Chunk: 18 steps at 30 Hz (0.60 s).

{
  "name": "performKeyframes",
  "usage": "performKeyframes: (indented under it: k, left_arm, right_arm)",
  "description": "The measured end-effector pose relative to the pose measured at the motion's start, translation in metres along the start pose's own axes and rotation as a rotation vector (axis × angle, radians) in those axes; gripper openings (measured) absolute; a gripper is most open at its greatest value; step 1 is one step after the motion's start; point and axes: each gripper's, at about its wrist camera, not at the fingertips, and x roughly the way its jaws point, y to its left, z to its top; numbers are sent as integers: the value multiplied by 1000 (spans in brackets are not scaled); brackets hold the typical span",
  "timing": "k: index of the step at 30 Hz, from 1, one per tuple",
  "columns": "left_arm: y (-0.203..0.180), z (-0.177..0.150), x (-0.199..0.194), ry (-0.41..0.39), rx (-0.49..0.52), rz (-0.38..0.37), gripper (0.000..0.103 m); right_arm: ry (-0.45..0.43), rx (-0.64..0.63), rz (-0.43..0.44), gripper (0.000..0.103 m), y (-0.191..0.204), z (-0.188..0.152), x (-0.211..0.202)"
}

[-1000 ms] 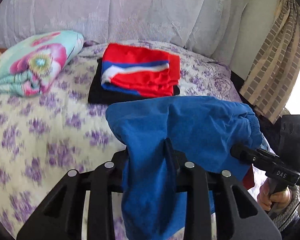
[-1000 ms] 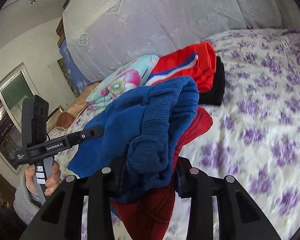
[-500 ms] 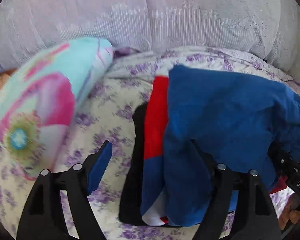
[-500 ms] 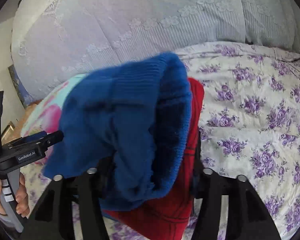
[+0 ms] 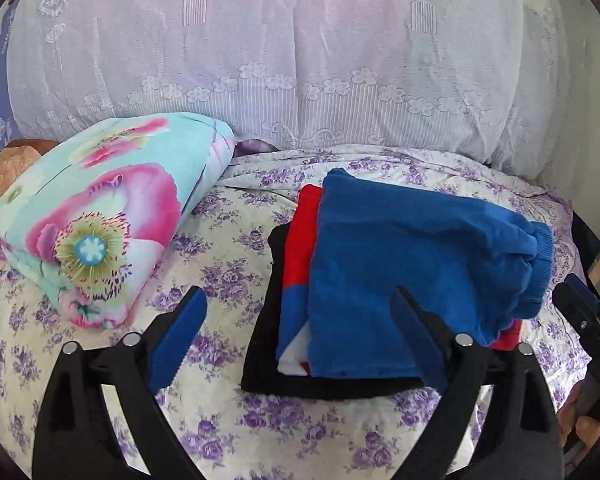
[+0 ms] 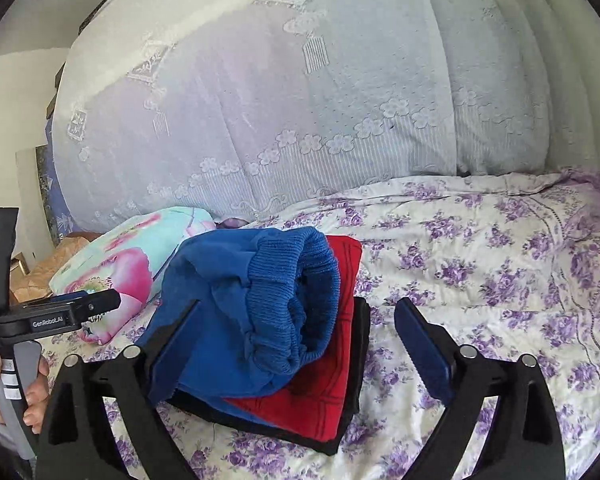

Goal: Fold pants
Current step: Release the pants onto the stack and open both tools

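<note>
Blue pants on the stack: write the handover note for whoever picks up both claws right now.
Left claw: open, holding nothing, at the stack's near left edge.
Right claw: open, empty, straddling the stack's corner.
Blue pants: folded, lying on top of the red garment and black garment on the floral bedspread.
Done: folding and stacking.
Left: probably pull both claws back; the ribbed waistband bulges, so maybe flatten it.

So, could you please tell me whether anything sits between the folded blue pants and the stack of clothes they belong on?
Nothing visible does: the blue pants already rest directly on the red garment topping the stack.
</note>
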Motion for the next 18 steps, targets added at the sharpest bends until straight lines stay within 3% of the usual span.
performKeyframes:
  k: [5, 10, 13, 18]
  left_arm:
    - [-8, -45, -35, 7, -33, 3, 98]
    - [-16, -82, -60, 26, -25, -6, 98]
    - [-18, -97, -70, -25, -18, 18, 98]
    - [-27, -96, -73, -27, 57, 21, 98]
  right_arm:
    - [16, 123, -40, 99, 6, -25, -46]
    - [-27, 51, -133, 99, 35, -64, -83]
    - [-54, 25, -107, 99, 39, -68, -87]
    - [-83, 57, -59, 99, 38, -63, -93]
